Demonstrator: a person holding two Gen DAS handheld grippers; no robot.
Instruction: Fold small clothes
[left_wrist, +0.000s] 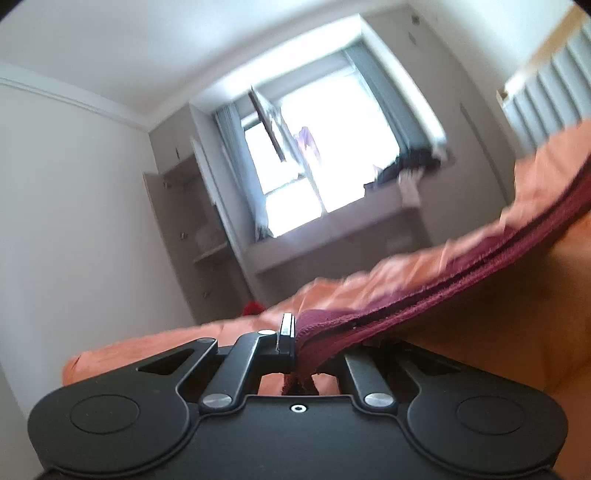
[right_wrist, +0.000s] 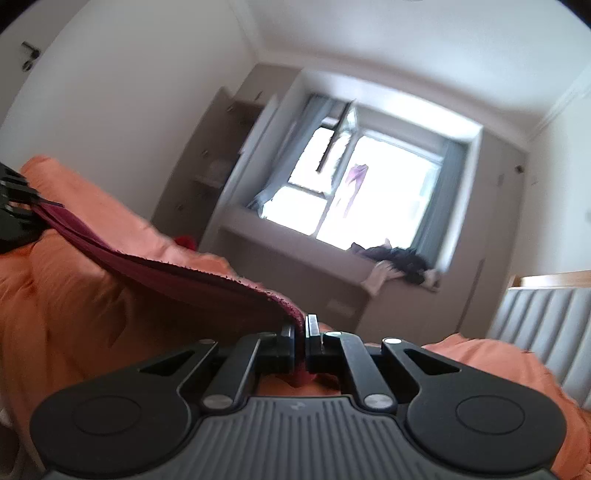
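A dark red cloth (left_wrist: 424, 291) hangs stretched above the orange bed cover (left_wrist: 155, 343). My left gripper (left_wrist: 297, 332) is shut on one corner of it; the fabric bunches between the pads and covers the right finger. The cloth runs up and to the right out of the left wrist view. In the right wrist view the same dark red cloth (right_wrist: 166, 269) spans from my right gripper (right_wrist: 301, 328), which is shut on its other corner, to the left gripper (right_wrist: 22, 206) at the far left edge. Both grippers point level toward the window.
The orange bed cover (right_wrist: 74, 332) fills the space below the cloth. A grey padded headboard (right_wrist: 546, 317) stands at the right. A window ledge (right_wrist: 295, 254) with a pile of dark clothes (right_wrist: 399, 258) lies ahead, and open shelves (left_wrist: 199, 236) stand left of it.
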